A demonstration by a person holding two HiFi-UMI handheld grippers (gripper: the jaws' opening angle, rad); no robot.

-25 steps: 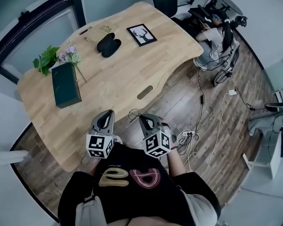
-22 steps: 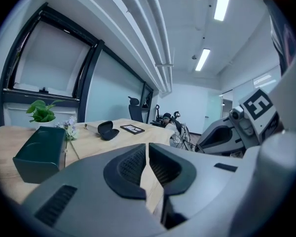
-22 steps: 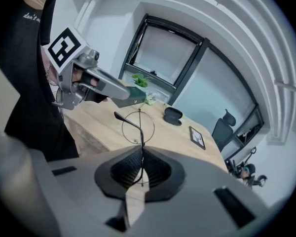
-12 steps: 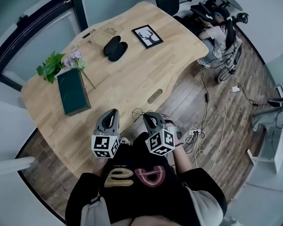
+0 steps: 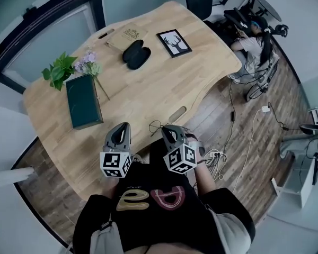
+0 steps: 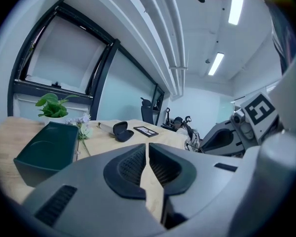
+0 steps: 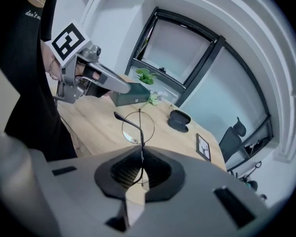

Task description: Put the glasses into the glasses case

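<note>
Right gripper (image 7: 140, 154): clamped tight on the wire-rimmed glasses (image 7: 137, 125) (one round lens standing up past the jaw tips), held at the near edge of the wooden table (image 5: 148, 97). Left gripper (image 6: 147, 152): closed on nothing, close alongside. Farther out on the wood: green box (image 5: 84, 100) beside flowers (image 5: 87, 63). Dark glasses case (image 5: 136, 54): well apart from the glasses, on the far side, next to a framed deer picture (image 5: 174, 42).

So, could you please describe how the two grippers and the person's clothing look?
Both the left gripper and right gripper are grey shells with black ribbed pads, each carrying a white cube of black square markers. The person wears a black top with gold and pink lettering.
</note>
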